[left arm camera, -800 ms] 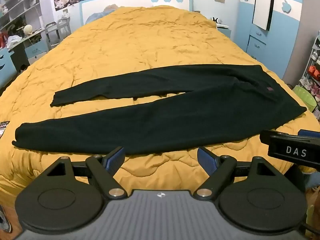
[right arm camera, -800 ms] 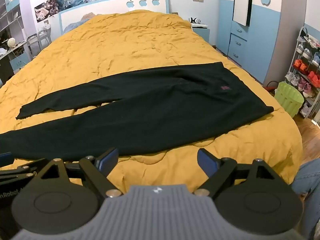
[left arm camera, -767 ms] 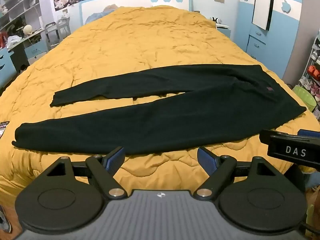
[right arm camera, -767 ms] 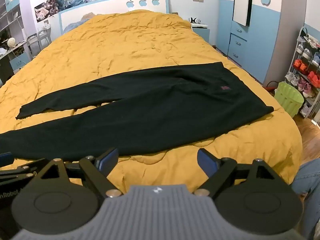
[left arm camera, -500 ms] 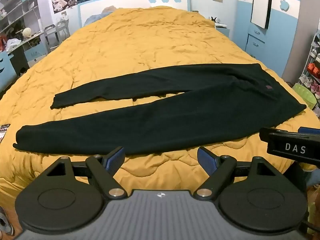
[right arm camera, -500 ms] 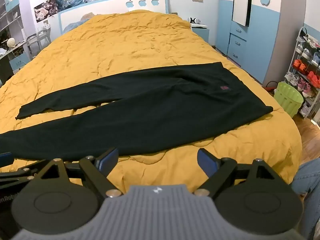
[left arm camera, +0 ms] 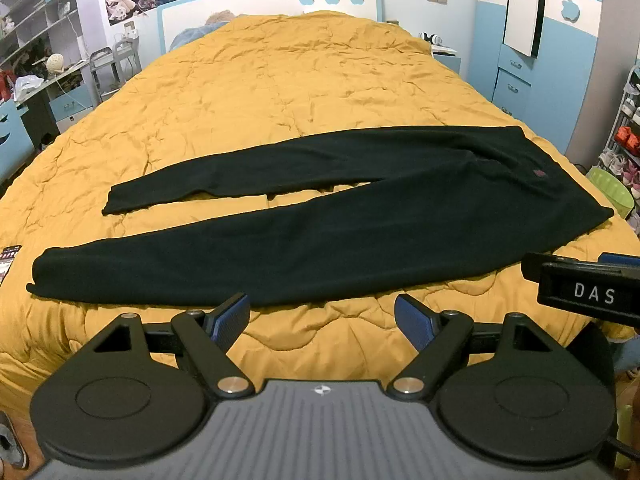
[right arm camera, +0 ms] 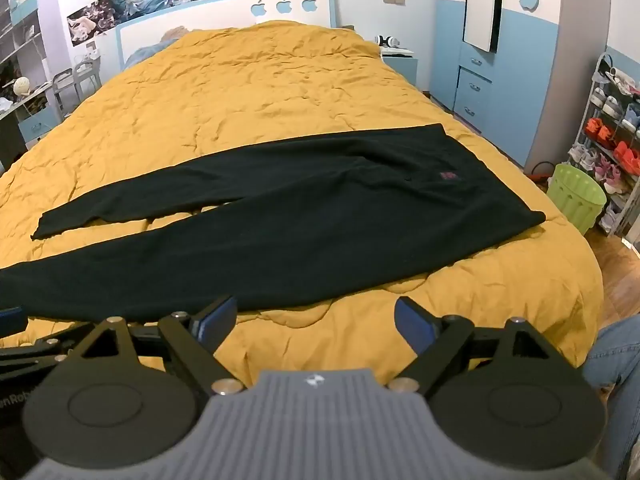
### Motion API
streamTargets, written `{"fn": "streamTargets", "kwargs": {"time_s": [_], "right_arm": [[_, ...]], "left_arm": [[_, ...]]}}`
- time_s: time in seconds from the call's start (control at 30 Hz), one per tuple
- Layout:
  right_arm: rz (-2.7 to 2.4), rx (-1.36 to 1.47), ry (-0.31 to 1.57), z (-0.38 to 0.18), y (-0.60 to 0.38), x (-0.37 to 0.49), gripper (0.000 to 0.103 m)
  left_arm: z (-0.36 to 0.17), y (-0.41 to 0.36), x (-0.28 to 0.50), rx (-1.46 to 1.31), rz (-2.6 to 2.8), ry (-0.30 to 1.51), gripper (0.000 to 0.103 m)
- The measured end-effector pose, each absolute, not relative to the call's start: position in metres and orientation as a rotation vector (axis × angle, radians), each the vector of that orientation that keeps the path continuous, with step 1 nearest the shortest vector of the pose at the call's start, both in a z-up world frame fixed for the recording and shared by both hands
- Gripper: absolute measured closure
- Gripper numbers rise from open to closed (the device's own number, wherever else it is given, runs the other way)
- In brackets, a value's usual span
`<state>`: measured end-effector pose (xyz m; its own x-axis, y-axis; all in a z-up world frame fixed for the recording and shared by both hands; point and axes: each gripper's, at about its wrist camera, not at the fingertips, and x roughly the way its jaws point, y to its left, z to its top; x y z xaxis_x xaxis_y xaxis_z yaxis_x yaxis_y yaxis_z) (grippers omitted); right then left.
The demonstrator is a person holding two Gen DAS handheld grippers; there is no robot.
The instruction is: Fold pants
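Both the left claw (left arm camera: 322,318) and the right claw (right arm camera: 316,320) gape empty over the bed's (left arm camera: 280,92) near edge, short of the black pants (left arm camera: 320,240) lying flat across it. Only the right view shows the green bin (right arm camera: 576,196) beside the bed.

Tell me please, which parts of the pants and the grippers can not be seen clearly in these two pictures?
- Pants, right wrist view: the near leg's cuff is cut off by the left edge.
- Small red label, both views: too small to read.
- Right gripper, left wrist view: cut off by the right edge; fingertips hidden.
- Left gripper, right wrist view: only a sliver at the left edge.
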<state>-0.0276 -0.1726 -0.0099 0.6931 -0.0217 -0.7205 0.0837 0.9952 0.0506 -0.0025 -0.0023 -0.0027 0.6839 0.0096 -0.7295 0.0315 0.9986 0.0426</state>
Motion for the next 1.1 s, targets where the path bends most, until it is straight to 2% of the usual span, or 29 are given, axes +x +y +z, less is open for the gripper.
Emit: {"fn": "streamTargets", "kwargs": {"time_s": [1.1], "right_arm": [[-0.058, 0.080, 0.805, -0.0099, -0.1710, -0.0287, 0.021]], "left_arm": [[-0.0061, -0.0030, -0.0054, 0.058, -0.014, 0.821, 0.007]]}}
